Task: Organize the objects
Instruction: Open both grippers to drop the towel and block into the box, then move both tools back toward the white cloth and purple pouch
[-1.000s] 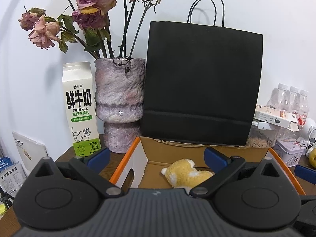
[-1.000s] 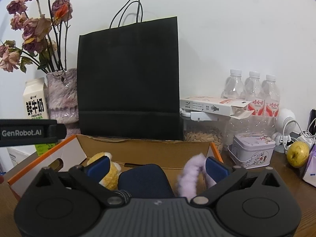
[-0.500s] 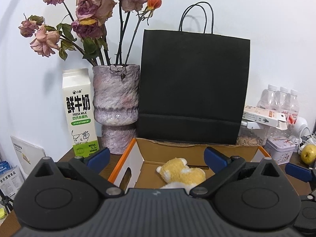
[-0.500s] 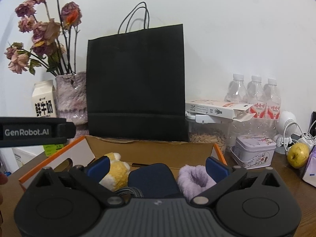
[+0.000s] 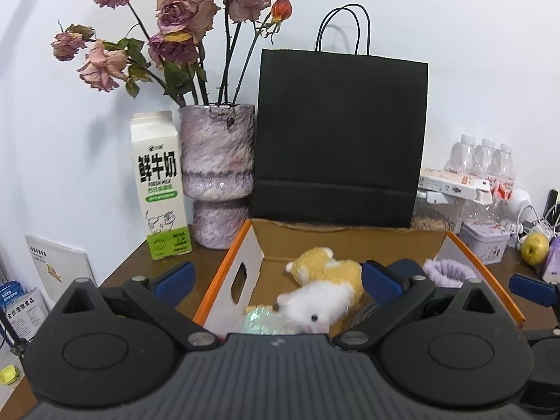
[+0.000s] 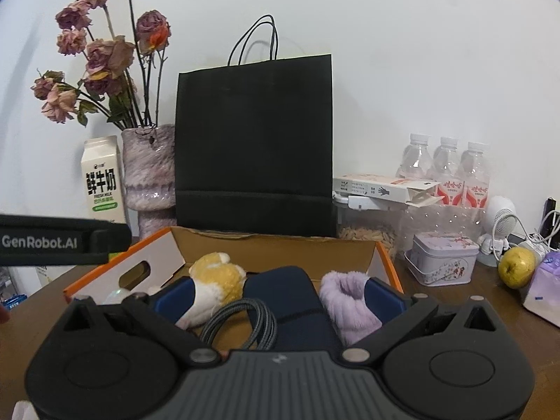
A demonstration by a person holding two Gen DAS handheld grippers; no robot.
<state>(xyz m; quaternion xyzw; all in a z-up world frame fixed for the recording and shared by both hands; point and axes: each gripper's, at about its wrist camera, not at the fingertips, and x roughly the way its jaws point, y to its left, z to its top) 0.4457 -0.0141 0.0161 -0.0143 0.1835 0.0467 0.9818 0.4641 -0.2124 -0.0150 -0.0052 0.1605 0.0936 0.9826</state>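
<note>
Cardboard box with plush toy sits below both grippers; left gripper and right gripper spread wide, empty. Both raised since earlier; more box contents visible.

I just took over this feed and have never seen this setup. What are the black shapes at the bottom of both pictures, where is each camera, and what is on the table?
There is no robot arm. A person holds one pair of tongs in each hand, and each carries a fisheye camera looking forward along its two blue-tipped fingers. The black shapes are the tongs' own bodies.

The left tongs and right tongs are both open and hold nothing.

Both views face an orange-edged cardboard box on a brown table. In it lie a yellow plush toy, a purple fuzzy item, a dark blue item and a coiled grey cable.

Behind the box stand a black paper bag, a vase of dried roses and a milk carton; right of it, a tin, water bottles and a yellow fruit.
</note>
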